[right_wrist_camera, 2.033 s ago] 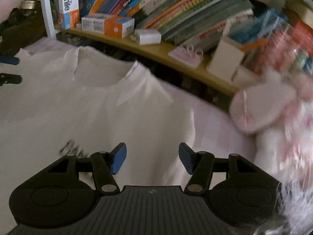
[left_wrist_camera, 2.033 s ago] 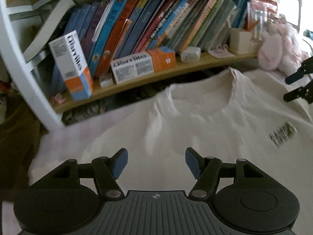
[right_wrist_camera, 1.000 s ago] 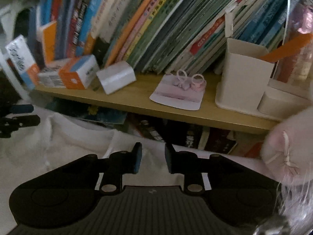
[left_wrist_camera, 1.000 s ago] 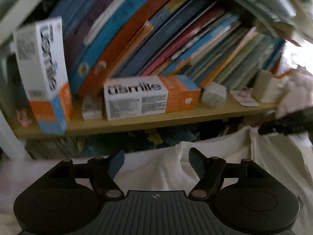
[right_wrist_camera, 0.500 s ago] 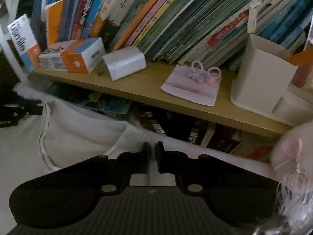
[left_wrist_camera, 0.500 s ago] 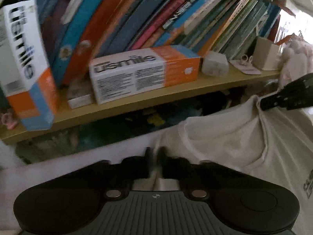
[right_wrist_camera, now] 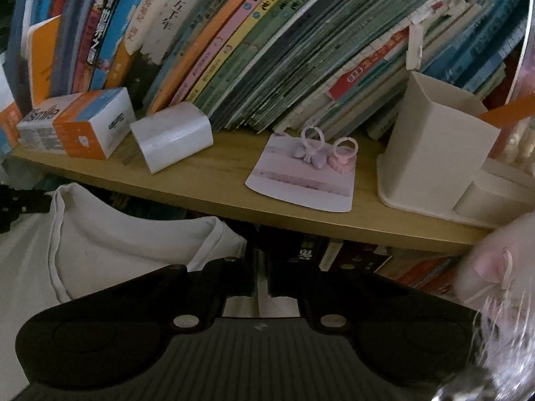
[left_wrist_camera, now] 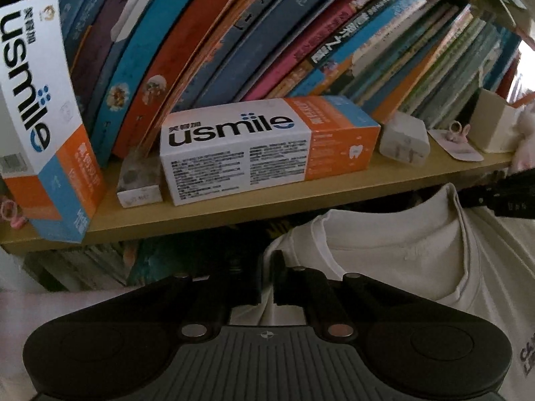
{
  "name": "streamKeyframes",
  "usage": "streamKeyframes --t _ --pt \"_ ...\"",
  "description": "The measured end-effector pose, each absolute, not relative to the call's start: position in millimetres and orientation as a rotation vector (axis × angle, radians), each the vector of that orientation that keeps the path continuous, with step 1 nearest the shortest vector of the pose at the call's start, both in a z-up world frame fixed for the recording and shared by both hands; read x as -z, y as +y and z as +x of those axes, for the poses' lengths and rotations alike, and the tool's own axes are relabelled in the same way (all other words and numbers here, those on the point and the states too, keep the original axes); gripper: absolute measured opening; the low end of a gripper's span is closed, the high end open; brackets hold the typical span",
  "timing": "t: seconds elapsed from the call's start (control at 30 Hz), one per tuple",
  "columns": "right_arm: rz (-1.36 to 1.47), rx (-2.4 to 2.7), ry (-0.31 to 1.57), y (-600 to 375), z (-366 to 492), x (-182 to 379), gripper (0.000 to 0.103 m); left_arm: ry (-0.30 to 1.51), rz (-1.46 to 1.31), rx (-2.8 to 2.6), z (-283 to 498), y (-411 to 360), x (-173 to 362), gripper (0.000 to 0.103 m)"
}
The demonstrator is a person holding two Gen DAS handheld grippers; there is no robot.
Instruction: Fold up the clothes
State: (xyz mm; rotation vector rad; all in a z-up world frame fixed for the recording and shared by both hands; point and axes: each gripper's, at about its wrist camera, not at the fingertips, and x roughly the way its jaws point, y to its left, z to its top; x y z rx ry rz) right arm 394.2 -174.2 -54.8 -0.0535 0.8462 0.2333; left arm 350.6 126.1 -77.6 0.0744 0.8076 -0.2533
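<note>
Both claws are clamped on the white T-shirt at its far shoulders: left gripper, right gripper. The shirt lies below the bookshelf (folded or not, I can't tell).

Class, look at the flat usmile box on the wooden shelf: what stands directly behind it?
Behind the flat usmile box a row of leaning books fills the wooden shelf. The box hides their lower ends, and the wall behind the books cannot be seen.
</note>
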Motion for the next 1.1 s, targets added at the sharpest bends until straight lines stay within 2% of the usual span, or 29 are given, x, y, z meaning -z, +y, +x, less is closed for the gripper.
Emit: streamKeyframes --t 0.07,0.1,0.17,0.2,0.27,0.3,0.5,0.67,0.93,1.0,1.1 --pt "-0.022 -0.23 0.845 -179 392 54 0.007 0.811 0.072 0.24 348 126 77 0.017" --pt "-0.003 -0.227 0.844 -182 390 52 0.01 0.812 0.071 0.234 347 127 76 0.018" --pt "0.016 -0.226 0.838 -187 382 48 0.015 0.797 0.062 0.231 336 130 71 0.028" --pt "0.015 -0.227 0.834 -189 377 46 0.021 0.789 0.058 0.23 331 131 68 0.039" --pt "0.007 -0.232 0.82 -193 362 40 0.026 0.773 0.045 0.232 315 136 61 0.059" --pt "0.001 -0.233 0.813 -195 353 38 0.028 0.764 0.036 0.235 304 138 57 0.062" --pt "0.009 -0.228 0.79 -211 279 17 0.038 0.745 0.008 0.224 236 150 34 0.069" --pt "-0.013 -0.202 0.803 -218 188 6 0.045 0.771 0.089 0.202 135 152 26 0.074" --pt "-0.057 -0.137 0.853 -209 28 7 0.067 0.812 0.027 0.112 -6 176 28 0.081" --pt "-0.046 -0.107 0.862 -205 -7 11 0.076 0.824 0.001 0.091 -39 180 31 0.083" --pt "-0.024 -0.059 0.882 -204 -50 17 0.079 0.823 0.01 0.083 -72 180 34 0.09"
